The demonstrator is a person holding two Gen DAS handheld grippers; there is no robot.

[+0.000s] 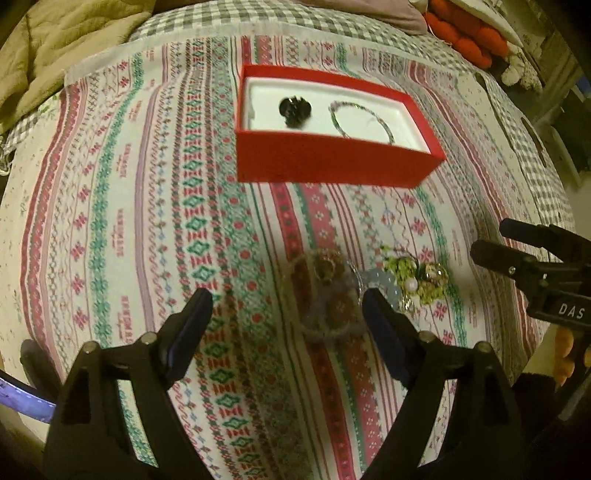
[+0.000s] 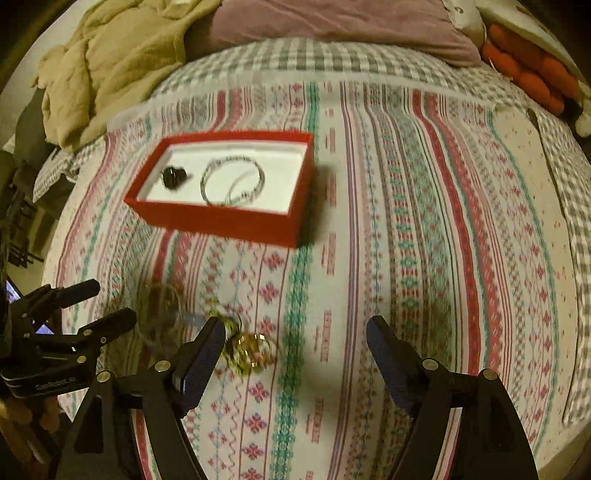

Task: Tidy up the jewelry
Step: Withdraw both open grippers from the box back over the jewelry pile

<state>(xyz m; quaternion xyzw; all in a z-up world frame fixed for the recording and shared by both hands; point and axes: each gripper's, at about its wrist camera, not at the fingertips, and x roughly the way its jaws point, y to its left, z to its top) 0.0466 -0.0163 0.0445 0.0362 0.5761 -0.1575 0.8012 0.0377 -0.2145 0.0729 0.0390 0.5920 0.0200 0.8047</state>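
Note:
An open red box [image 1: 332, 162] [image 2: 221, 219] with a white lining sits on the patterned cloth. In it lie a black ornament [image 1: 294, 109] [image 2: 173, 177] and a silver bracelet [image 1: 360, 118] [image 2: 232, 181]. A pile of loose jewelry lies in front of the box: a blurred clear bracelet [image 1: 325, 295], pale blue beads [image 1: 380, 280] and a green-and-gold piece [image 1: 417, 277] [image 2: 251, 347]. My left gripper [image 1: 288, 310] [image 2: 107, 302] is open just above the clear bracelet. My right gripper [image 2: 295, 332] [image 1: 491, 240] is open and empty, its left finger beside the green-and-gold piece.
The patterned cloth [image 1: 129, 221] [image 2: 424, 221] covers a bed with a checked sheet [image 2: 314, 59]. A beige blanket [image 2: 110, 55], a purple pillow [image 2: 351, 26] and an orange plush toy [image 2: 535, 74] lie at the back.

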